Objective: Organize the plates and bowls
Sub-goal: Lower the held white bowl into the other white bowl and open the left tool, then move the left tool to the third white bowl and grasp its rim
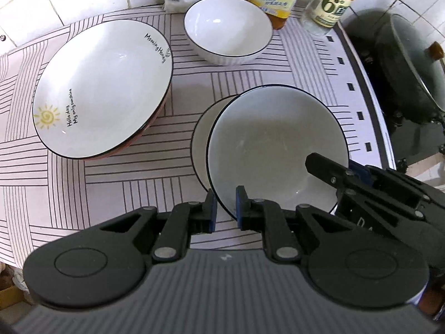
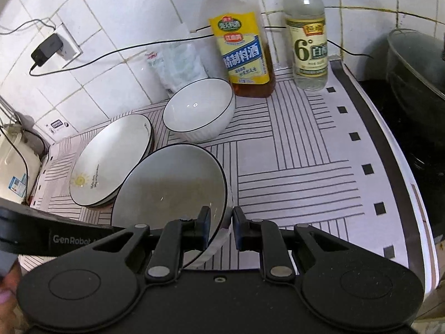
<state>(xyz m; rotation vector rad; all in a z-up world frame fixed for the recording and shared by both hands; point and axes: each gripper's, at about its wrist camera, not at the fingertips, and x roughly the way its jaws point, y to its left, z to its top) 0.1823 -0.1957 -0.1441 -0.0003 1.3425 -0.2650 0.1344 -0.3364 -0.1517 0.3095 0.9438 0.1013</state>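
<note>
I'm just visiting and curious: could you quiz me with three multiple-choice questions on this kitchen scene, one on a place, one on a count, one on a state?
1. Where does the deep bowl stand?
A. before the bottles
B. on the stove
C. inside the sun plate

2. How many bottles stand at the wall?
A. one
B. two
C. four

3. How do both grippers meet the near bowl?
A. far apart from it
B. fingers straddling its rim
C. under it

Answers: 1 A, it sits before the yellow-label bottle. 2 B, that one plus the clear bottle. 3 B, left gripper and right gripper each straddle the rim.
</note>
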